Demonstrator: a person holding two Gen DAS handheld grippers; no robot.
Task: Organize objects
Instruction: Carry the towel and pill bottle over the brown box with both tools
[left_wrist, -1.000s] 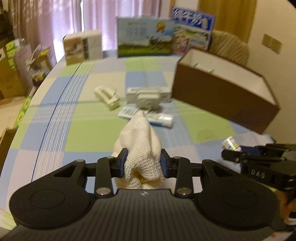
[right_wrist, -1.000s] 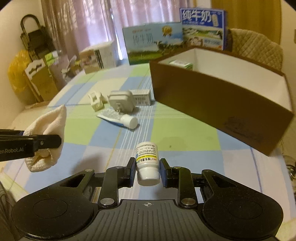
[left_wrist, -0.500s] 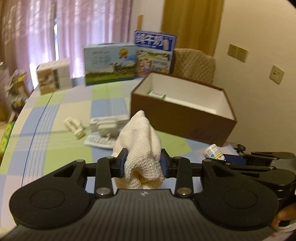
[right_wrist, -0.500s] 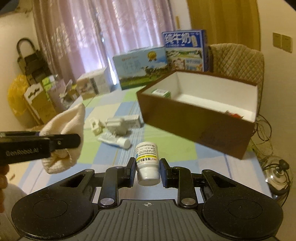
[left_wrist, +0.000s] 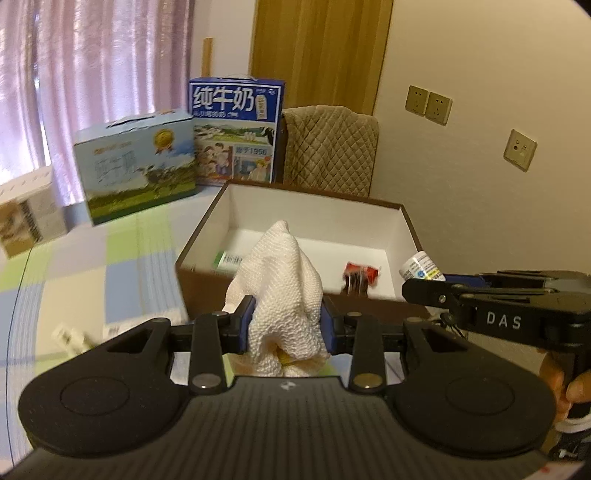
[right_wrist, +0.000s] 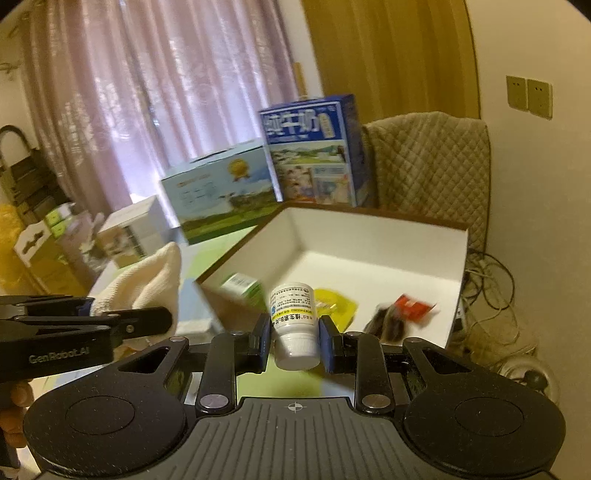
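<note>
left gripper (left_wrist: 287, 325) jaws clamp one cloth (left_wrist: 284, 280) | right gripper (right_wrist: 294, 338) jaws clamp one bottle (right_wrist: 293, 317) | one box (right_wrist: 424, 266)

Open-topped box (right_wrist: 384, 254), floor mostly bare

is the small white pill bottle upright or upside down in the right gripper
Upside down: the small white pill bottle sits cap-down, toward the camera, clamped in the right gripper.

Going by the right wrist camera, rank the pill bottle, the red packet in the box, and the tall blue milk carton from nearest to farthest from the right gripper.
1. Pill bottle, clamped in the right gripper.
2. Red packet, right side of the brown box floor.
3. Blue milk carton, standing behind the box.
</note>
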